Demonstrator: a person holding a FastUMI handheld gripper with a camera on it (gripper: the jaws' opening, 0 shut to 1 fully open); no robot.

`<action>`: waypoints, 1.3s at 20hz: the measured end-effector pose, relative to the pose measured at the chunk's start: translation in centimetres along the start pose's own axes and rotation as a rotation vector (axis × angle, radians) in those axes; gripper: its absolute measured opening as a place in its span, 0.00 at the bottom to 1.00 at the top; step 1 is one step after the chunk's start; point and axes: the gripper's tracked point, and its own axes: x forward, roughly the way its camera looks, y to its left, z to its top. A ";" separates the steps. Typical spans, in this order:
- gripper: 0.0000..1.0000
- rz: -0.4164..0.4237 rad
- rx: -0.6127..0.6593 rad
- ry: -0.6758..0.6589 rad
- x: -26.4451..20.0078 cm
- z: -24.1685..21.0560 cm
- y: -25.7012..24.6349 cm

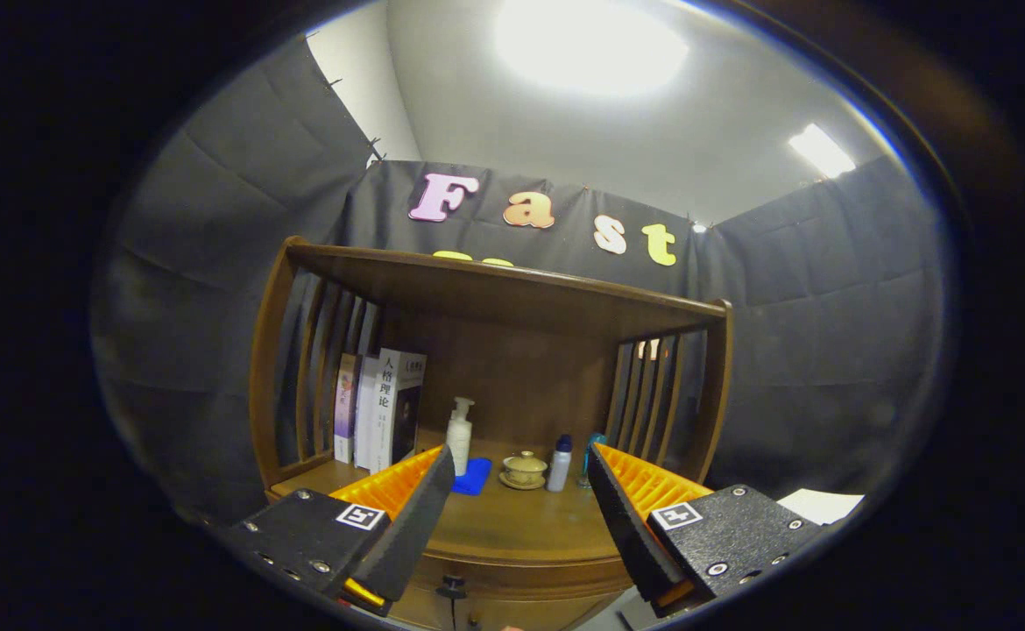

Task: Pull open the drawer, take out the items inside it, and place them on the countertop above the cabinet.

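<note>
Gripper [519, 491] is nearest: fingers spread wide, nothing between them, released. Between and below them is the cabinet's front edge, with the drawer [512, 585] just under the countertop [512, 530]. Drawer looks closed; a small dark knob [452, 584] sits on its face, near the left finger's base.

Handling call: the knob is the only grab point. Small, rigid, probably smooth, so the fingers need to close squarely on it and pull straight out or they'll slip off. Wooden drawer likely has some friction, moderate pull, no fragility concern. Contents are hidden, so can't say what they weigh or how they'd grip.

Countertop beyond the fingers is already partly occupied: pump bottle [459, 435], blue cloth [472, 476], lidded cup on a saucer [524, 469], small white bottle with blue cap [560, 463], books [381, 407] standing at the left against the slatted side. The bare strip of countertop nearest the fingers looks like the safe drop zone; the cup is breakable, keep clear of it.
</note>
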 end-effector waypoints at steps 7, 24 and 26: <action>0.95 0.063 0.003 0.060 1.5 -5.3 4.1; 0.95 0.062 -0.012 0.343 1.1 -24.3 6.3; 0.95 0.057 0.011 0.367 1.0 -25.8 5.9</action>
